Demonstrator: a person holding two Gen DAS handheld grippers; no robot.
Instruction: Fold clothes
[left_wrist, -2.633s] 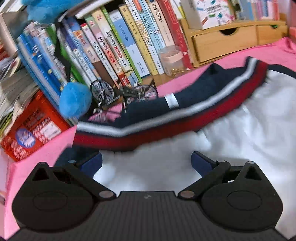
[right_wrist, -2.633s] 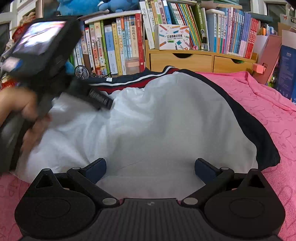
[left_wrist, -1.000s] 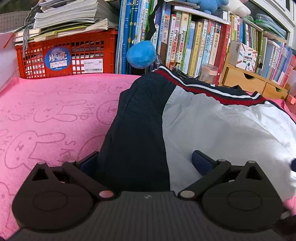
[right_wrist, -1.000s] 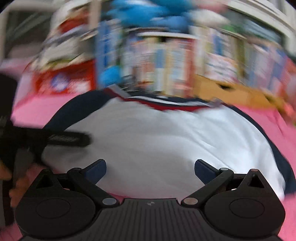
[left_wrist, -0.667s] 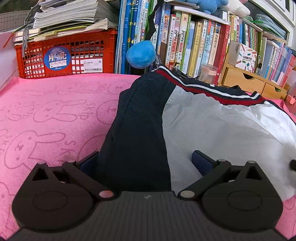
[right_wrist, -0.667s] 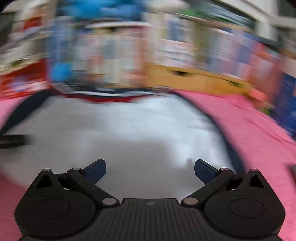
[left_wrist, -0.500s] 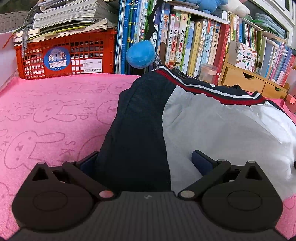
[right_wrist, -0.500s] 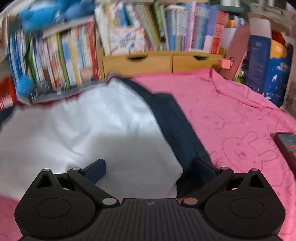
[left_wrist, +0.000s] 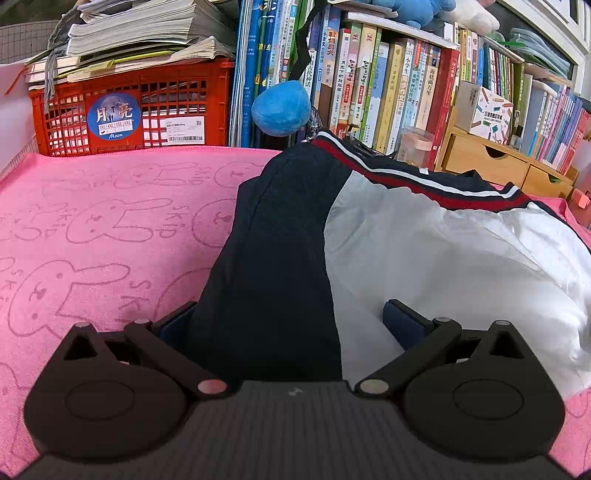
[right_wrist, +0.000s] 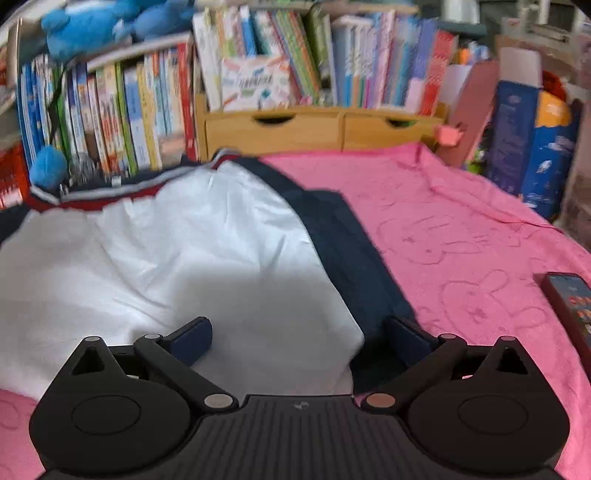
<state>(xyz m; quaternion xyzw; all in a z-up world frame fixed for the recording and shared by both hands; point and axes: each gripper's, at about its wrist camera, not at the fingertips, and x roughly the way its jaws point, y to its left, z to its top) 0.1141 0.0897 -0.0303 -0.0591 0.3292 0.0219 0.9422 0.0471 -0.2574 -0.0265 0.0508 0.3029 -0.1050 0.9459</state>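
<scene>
Left gripper (left_wrist: 288, 319) was spread wide over the jacket's navy sleeve (left_wrist: 273, 258); right gripper (right_wrist: 299, 338) was likewise spread at the other navy edge, nothing pinched. White-and-navy jacket (right_wrist: 177, 258) lay across a pink bunny-print towel (left_wrist: 103, 229) covering the surface. Book rows (left_wrist: 388, 81) lined the back, with a red crate (left_wrist: 122, 107) of papers at left, wooden drawers (right_wrist: 314, 129), blue plush ball (left_wrist: 282, 112), and a dark remote-like item (right_wrist: 570, 306) on the towel at right.
</scene>
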